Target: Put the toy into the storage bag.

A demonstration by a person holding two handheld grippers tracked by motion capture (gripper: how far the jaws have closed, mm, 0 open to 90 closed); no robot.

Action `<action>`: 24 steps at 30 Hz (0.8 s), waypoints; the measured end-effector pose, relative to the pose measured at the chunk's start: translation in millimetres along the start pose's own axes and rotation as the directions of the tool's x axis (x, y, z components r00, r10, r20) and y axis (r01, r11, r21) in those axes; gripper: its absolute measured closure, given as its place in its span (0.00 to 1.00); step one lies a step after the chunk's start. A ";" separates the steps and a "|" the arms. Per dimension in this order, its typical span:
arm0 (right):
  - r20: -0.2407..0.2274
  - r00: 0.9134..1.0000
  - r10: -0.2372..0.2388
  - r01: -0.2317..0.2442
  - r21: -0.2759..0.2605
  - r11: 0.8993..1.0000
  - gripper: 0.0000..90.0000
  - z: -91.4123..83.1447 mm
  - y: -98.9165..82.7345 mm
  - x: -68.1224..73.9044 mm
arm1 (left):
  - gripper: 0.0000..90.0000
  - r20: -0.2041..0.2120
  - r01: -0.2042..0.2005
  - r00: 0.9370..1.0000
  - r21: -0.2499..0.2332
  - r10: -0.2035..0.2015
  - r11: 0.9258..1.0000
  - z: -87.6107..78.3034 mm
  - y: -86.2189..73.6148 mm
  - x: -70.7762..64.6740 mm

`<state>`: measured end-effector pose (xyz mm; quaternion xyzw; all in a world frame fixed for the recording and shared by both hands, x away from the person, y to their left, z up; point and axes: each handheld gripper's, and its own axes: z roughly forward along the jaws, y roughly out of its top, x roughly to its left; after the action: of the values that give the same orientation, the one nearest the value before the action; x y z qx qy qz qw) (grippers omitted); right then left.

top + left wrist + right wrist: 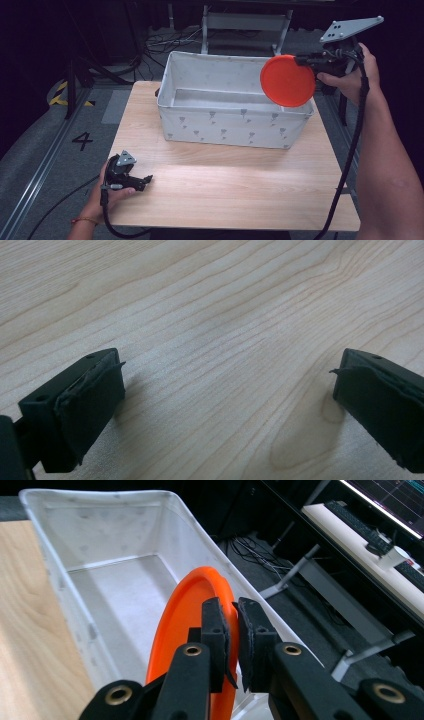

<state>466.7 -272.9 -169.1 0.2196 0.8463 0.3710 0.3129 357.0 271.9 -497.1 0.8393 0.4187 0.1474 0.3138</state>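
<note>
An orange plate (287, 80) hangs on edge above the right end of the white fabric bin (220, 127). My right gripper (306, 61) is shut on the plate's rim, held up by a hand at the upper right. In the right gripper view the two black jaws pinch the orange plate (186, 615) at its rim, with the bin's (50, 550) inside below it. My left gripper (148, 178) rests on the wooden table (240, 185) near its front left corner. In the left gripper view my left gripper (227, 390) is open, with bare wood between the fingers (90, 405).
The bin stands across the back half of the table and holds nothing that I can see. Beyond the table are a metal frame (245, 22), floor cables (165, 42) and a desk with a keyboard (357, 522). A black cable (350, 150) trails along the table's right edge.
</note>
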 end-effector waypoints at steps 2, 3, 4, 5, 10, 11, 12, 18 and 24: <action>0.001 1.000 -0.005 0.005 -0.003 1.000 0.92 6.2 -1.2 -2.1 | 0.00 0.001 0.012 1.000 0.002 -0.012 1.000 0.9 0.9 -0.6; 0.000 1.000 0.001 -0.001 -0.004 1.000 0.92 9.0 -2.3 -3.8 | 0.00 -0.007 0.008 1.000 -0.002 -0.008 1.000 1.3 1.3 -0.4; -0.002 1.000 0.007 -0.007 -0.003 1.000 0.92 12.1 -3.9 -5.6 | 0.00 -0.006 0.010 1.000 -0.003 -0.010 1.000 1.5 1.3 -0.5; -0.002 1.000 0.008 -0.008 -0.002 1.000 0.92 14.9 -5.5 -6.9 | 0.00 -0.007 0.008 1.000 -0.003 -0.008 1.000 1.5 1.4 -0.4; -0.045 0.999 0.013 -0.012 0.008 1.000 0.92 31.1 -16.7 -11.1 | 0.00 -0.006 0.007 1.000 -0.003 -0.007 1.000 1.5 1.4 -0.2; -0.054 0.998 0.015 -0.014 0.013 1.000 0.92 35.0 -19.1 -11.0 | 0.00 -0.005 0.005 1.000 -0.002 -0.005 1.000 1.5 1.5 -0.1; -0.064 0.998 0.013 -0.012 0.025 1.000 0.92 39.2 -21.5 -10.7 | 0.00 -0.005 0.005 1.000 -0.002 -0.005 1.000 1.5 1.5 -0.1; -0.110 0.994 0.000 0.009 0.080 0.997 0.92 63.2 -37.6 -4.5 | 0.00 -0.007 0.008 1.000 -0.003 -0.008 1.000 1.6 1.4 -0.4; -0.188 0.982 -0.005 0.026 0.105 0.994 0.92 81.1 -50.5 3.4 | 0.01 -0.013 0.016 1.000 -0.001 -0.016 1.000 1.4 1.4 -1.2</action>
<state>513.4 -262.7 -251.9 0.1935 0.8924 0.3416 0.2224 357.8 269.8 -497.2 0.8349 0.4273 0.1504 0.3127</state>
